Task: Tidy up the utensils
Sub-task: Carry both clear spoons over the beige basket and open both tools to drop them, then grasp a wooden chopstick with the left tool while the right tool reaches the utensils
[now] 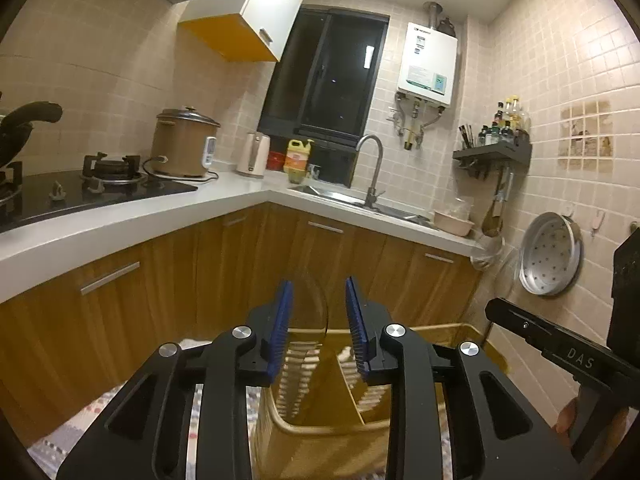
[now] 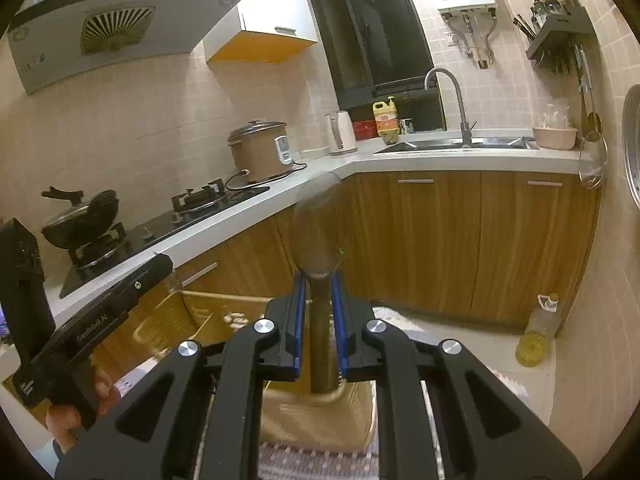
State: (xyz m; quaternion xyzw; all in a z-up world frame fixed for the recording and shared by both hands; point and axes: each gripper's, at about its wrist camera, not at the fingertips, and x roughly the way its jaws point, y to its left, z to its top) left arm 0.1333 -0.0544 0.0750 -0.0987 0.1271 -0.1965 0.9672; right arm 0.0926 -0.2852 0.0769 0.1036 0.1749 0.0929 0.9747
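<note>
My right gripper (image 2: 319,286) is shut on the dark handle of a large spoon (image 2: 316,224), whose blurred bowl points up and away. It hangs above a tan slotted utensil basket (image 2: 320,416) with compartments. In the left wrist view my left gripper (image 1: 318,300) is open, over the same basket (image 1: 316,412), with a faint blurred spoon shape (image 1: 310,308) between its blue pads; the pads do not touch it. The right gripper's body (image 1: 560,348) shows at the right edge there.
An L-shaped white counter (image 1: 240,196) holds a gas stove (image 1: 108,168), rice cooker (image 1: 184,144), kettle (image 1: 253,154), dish soap (image 1: 298,158) and sink (image 1: 360,200). Wooden cabinets (image 1: 224,264) stand below. An oil bottle (image 2: 536,332) stands on the floor. A steamer tray (image 1: 550,254) hangs on the wall.
</note>
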